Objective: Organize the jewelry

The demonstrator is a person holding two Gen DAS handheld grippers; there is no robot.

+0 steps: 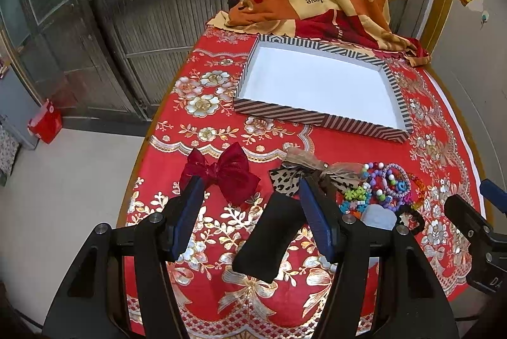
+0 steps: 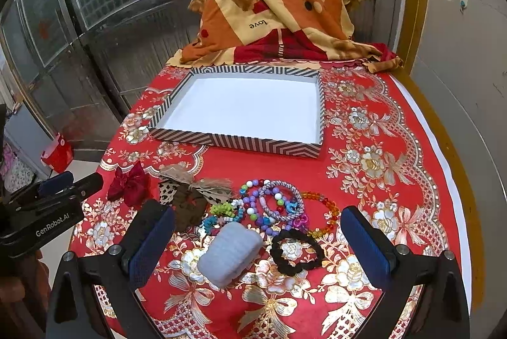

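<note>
Red flowered tablecloth [image 2: 380,149], jewelry lined up along its near edge, nothing sorted yet.

From the left: a red bow [image 1: 221,177], a leopard bow [image 1: 285,180], a heap of bead bracelets [image 2: 272,202], with a grey roll [image 2: 229,253] and black bracelet [image 2: 296,252] nearest. The left gripper [image 1: 247,196] hangs spread between the bows; the right gripper [image 2: 258,231] is spread wide around the roll and black bracelet, likely lining up a grab. Farther off, the striped tray [image 2: 240,145] sits empty, seemingly the destination.
</note>
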